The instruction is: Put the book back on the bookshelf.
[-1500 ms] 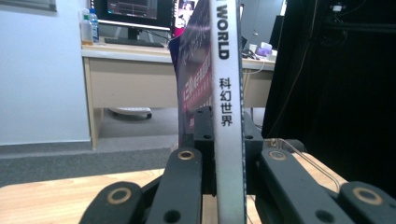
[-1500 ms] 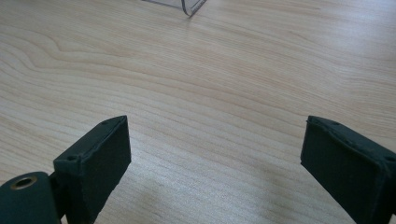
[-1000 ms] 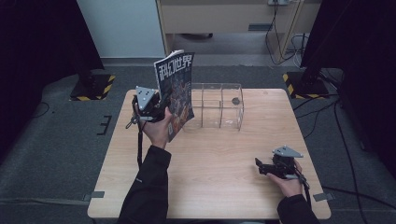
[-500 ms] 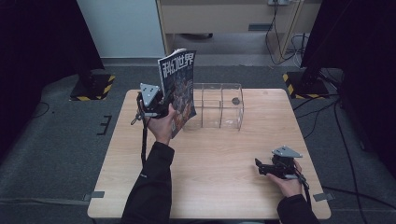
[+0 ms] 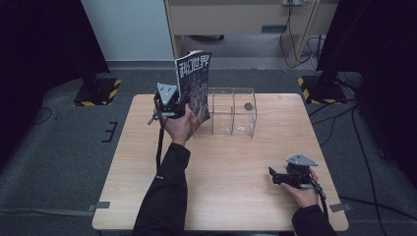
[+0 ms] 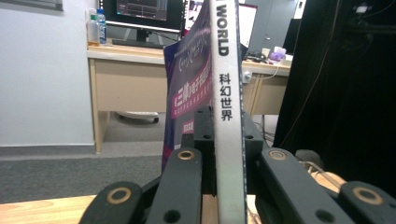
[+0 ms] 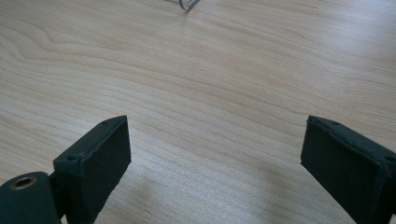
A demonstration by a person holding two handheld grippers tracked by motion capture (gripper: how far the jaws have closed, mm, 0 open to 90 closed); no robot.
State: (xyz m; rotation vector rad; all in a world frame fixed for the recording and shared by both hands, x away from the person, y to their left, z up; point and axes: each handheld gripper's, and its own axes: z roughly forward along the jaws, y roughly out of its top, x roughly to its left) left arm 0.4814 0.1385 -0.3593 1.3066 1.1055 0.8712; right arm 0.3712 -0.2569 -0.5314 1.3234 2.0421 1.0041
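Note:
A magazine (image 5: 194, 88) with a dark cover and white characters stands upright above the table's far left part. My left gripper (image 5: 178, 109) is shut on its lower spine. In the left gripper view the white spine (image 6: 227, 107) runs up between the two black jaws. A clear plastic divided organizer (image 5: 232, 111) stands just right of the magazine, with a small dark object (image 5: 248, 105) inside it. My right gripper (image 5: 273, 176) rests low over the table at the near right, open, with bare wood between its fingertips (image 7: 100, 154).
The wooden table (image 5: 231, 162) has free room across its middle and near left. Beyond the far edge are a wooden desk (image 5: 236, 19) and black stands with yellow-black bases (image 5: 98, 93). A corner of the organizer (image 7: 184, 4) shows at the top of the right gripper view.
My left gripper has lifted the magazine a little and moved it slightly right, toward the organizer. The right gripper has stayed in place.

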